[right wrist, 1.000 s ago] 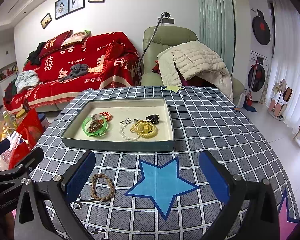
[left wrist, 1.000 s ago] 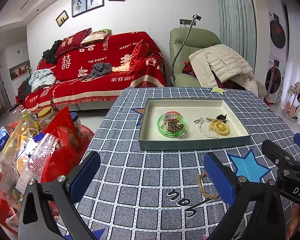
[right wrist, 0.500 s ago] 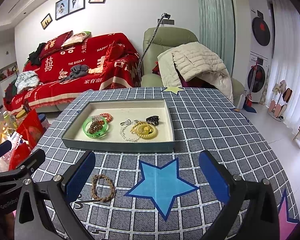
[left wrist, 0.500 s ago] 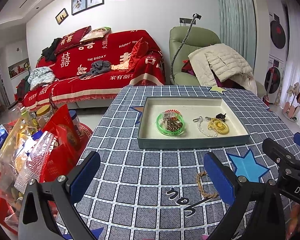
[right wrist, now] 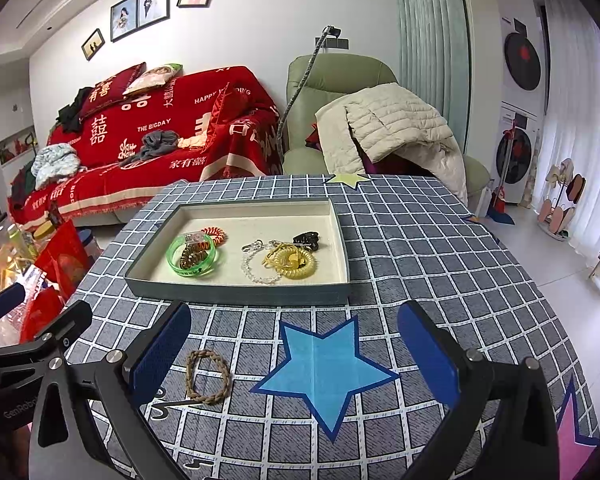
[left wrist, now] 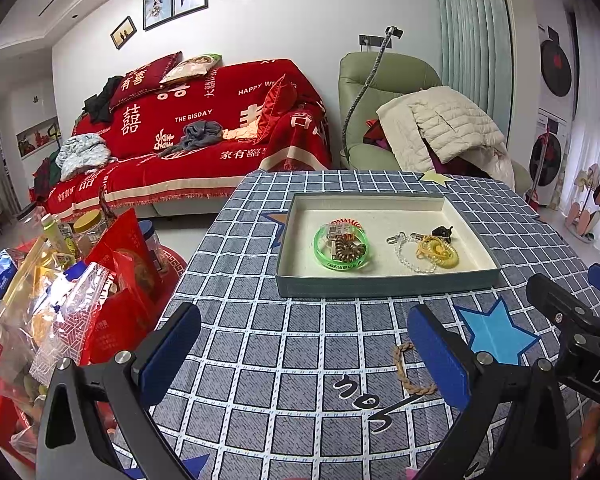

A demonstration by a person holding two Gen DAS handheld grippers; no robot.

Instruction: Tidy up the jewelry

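Since the earlier frames both cameras have eased back and up a little: the tray sits slightly lower and nearer in each view, and nothing on the table has shifted.

Left wrist view: the left claw (left wrist: 304, 356) stands wide apart and empty. The braided bracelet (left wrist: 410, 368) lies flat on the table (left wrist: 260, 360) at lower right of the frame, just beside the inner face of the right-hand finger and partly hidden by it. The tray (left wrist: 380, 284) is beyond, upper centre.

Right wrist view: the right claw (right wrist: 296, 356) is also spread wide, holding nothing. The bracelet (right wrist: 207, 377) lies lower left, just inside the left-hand finger, its oval running toward the tray (right wrist: 236, 294). The green bangle (right wrist: 191, 256) and yellow coil (right wrist: 290, 262) are already in the tray.

The bracelet lies between the two claws; the right looks the better placed, needing a small leftward shift.
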